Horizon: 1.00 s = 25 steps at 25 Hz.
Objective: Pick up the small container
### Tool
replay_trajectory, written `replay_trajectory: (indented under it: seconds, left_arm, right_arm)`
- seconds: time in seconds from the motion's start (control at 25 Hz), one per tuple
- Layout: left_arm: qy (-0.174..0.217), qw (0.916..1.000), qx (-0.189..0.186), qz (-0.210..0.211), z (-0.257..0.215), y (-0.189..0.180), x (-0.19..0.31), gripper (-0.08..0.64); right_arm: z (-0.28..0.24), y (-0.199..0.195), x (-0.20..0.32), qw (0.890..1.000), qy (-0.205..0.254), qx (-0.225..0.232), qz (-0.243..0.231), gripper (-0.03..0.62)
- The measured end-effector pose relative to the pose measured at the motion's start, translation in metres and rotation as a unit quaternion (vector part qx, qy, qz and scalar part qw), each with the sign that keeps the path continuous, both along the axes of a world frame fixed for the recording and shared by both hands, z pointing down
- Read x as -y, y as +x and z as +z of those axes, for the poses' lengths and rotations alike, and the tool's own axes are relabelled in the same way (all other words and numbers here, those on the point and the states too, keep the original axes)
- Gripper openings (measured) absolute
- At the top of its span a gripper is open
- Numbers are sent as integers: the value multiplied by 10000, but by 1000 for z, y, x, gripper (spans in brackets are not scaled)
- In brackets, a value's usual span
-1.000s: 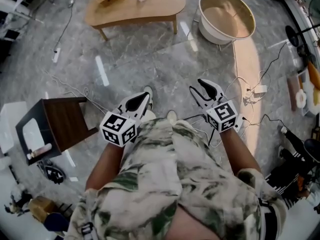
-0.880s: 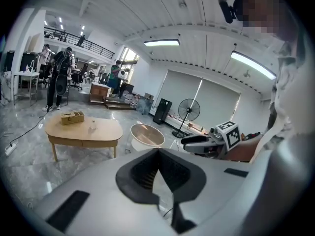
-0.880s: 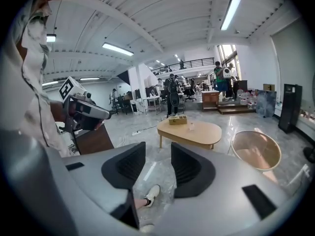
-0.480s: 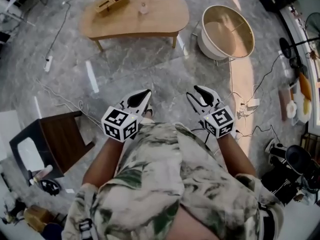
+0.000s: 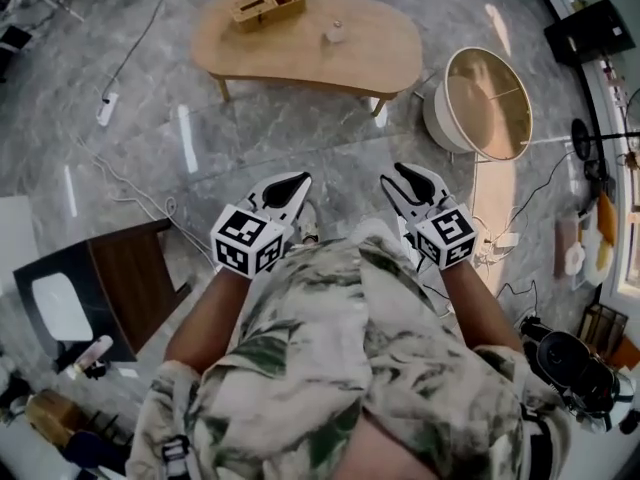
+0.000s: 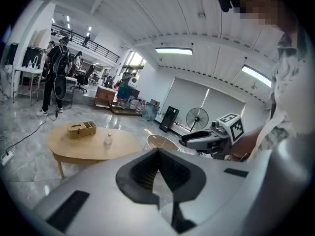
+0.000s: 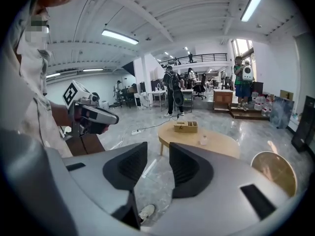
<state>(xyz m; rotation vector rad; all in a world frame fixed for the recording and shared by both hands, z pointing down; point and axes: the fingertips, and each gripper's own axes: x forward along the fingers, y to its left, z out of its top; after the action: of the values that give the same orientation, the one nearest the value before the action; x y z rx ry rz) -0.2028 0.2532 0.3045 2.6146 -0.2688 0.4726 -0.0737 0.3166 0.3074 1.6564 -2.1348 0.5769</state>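
Wooden bench carries the small container, well apart from both tongs. The left tongs are closed and empty. The right tongs, partly apart and just narrowing, hold nothing.

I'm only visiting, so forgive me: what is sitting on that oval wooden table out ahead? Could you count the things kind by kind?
Small container: 1
Wooden compartment box: 1
Total: 2 things on the wooden table
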Motion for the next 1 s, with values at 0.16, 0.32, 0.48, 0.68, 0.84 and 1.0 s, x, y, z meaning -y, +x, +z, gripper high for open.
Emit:
replay_trajectory:
  seconds: [0.16, 0.32, 0.48, 0.68, 0.84, 1.0]
  left_arm:
    - [-60, 9998, -27, -188, 6, -12, 29, 21]
    - [-79, 9996, 9, -281, 9, -11, 55, 21]
    - [-117, 9989, 38, -455, 12, -3, 80, 21]
    - [-75, 9966, 145, -812, 16, 3, 121, 21]
    - [-116, 9940, 267, -1058, 22, 19, 156, 21]
    - [-178, 9918, 442, -1183, 25, 52, 192, 21]
  right_arm:
    - [4, -7, 38, 9999, -37, 9, -102, 155]
    - [8, -8, 71, 9996, -63, 14, -272, 150]
    - [14, 2, 100, 9991, -86, 53, -405, 149]
    - [32, 17, 146, 9974, -142, 108, -701, 149]
    - [44, 47, 191, 9958, -154, 75, -901, 149]
    - [63, 89, 238, 9941, -282, 56, -1049, 149]
